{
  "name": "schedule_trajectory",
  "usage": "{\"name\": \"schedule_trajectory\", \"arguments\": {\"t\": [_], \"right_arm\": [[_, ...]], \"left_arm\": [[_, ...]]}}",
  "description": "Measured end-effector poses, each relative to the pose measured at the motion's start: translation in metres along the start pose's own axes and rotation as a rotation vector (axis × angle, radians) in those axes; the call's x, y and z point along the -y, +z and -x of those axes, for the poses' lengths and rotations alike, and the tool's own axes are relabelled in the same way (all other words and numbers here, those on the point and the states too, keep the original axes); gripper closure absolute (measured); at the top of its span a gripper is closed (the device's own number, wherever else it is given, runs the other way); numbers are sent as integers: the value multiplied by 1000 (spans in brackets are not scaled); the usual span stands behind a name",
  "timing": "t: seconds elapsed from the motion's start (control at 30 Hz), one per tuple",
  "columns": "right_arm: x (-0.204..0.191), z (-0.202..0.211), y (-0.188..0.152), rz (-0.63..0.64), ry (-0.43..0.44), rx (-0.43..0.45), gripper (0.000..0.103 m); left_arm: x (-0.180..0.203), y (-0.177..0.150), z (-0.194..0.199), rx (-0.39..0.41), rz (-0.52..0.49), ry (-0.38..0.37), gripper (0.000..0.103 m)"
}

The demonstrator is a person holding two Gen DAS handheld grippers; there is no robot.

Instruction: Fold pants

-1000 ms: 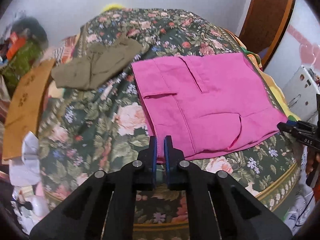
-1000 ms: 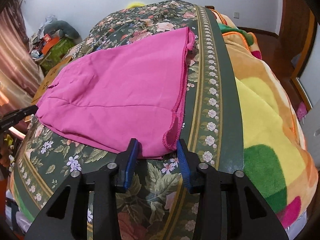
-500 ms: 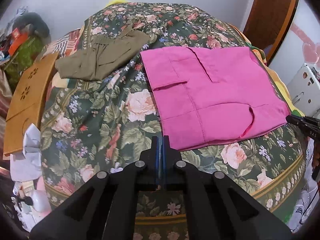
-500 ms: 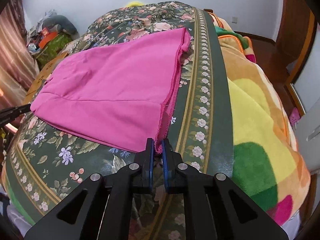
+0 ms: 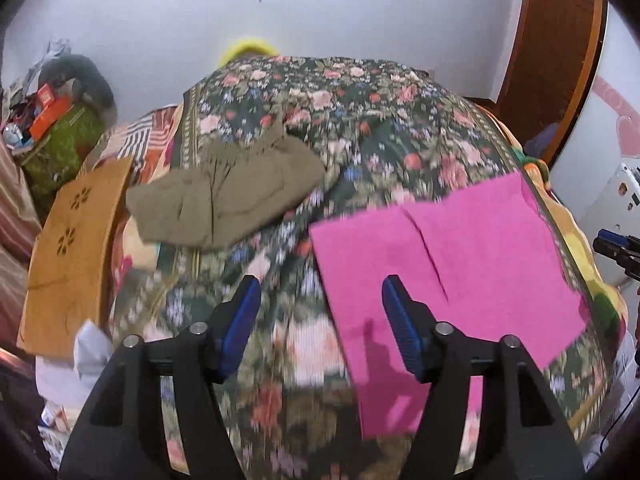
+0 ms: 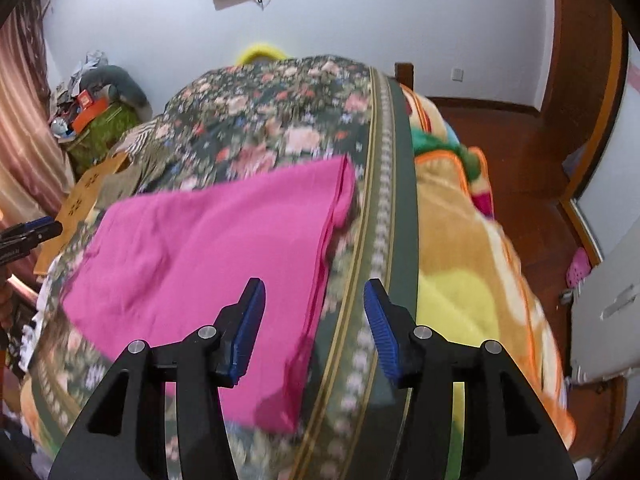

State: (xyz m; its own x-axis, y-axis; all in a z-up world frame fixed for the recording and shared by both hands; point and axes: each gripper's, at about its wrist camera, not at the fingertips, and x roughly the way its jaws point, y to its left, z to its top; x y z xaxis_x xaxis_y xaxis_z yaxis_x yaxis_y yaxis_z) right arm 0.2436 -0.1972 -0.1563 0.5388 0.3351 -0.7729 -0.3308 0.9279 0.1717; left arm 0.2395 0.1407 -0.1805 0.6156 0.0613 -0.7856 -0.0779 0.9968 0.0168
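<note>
The pink pants (image 5: 460,272) lie folded flat as a rectangle on the floral bedspread (image 5: 340,128); they also show in the right wrist view (image 6: 208,264). My left gripper (image 5: 320,320) is open and empty, above the pants' near left edge. My right gripper (image 6: 312,320) is open and empty, above the pants' right edge by the bedspread's green border (image 6: 396,200). Each gripper's tip shows at the edge of the other's view.
An olive-brown garment (image 5: 224,204) lies crumpled at the bed's far left. A wooden board (image 5: 72,248) leans beside the bed. An orange and yellow blanket (image 6: 472,264) covers the bed's right side. Clutter (image 6: 92,112) is piled by the far wall.
Both grippers were shut on the near corners of the pink pants. They carried the near edge over, folding the pants smaller, then opened and lifted away. The views are motion-blurred.
</note>
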Motion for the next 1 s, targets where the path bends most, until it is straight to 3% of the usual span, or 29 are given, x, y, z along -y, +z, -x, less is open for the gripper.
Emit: {"name": "schedule_trajectory", "arguments": {"t": [0.2, 0.5, 0.63, 0.73, 0.87, 0.93, 1.0], "right_arm": [[4, -36, 36, 29, -10, 10, 55], [9, -112, 70, 49, 5, -60, 54], [11, -138, 73, 33, 29, -107, 54], [11, -146, 72, -9, 71, -100, 55], [1, -145, 73, 27, 38, -61, 95], [-4, -146, 73, 55, 32, -57, 97], [-8, -145, 72, 93, 6, -43, 98]], "left_arm": [[-4, 32, -50, -25, 14, 5, 39], [-21, 36, -120, -173, 147, -133, 39], [-23, 23, -139, -236, 216, -254, 54], [-23, 21, -137, -223, 231, -277, 61], [-14, 22, -128, -184, 186, -238, 75], [-8, 22, -119, -141, 140, -178, 87], [-2, 21, -112, -102, 97, -105, 93]]}}
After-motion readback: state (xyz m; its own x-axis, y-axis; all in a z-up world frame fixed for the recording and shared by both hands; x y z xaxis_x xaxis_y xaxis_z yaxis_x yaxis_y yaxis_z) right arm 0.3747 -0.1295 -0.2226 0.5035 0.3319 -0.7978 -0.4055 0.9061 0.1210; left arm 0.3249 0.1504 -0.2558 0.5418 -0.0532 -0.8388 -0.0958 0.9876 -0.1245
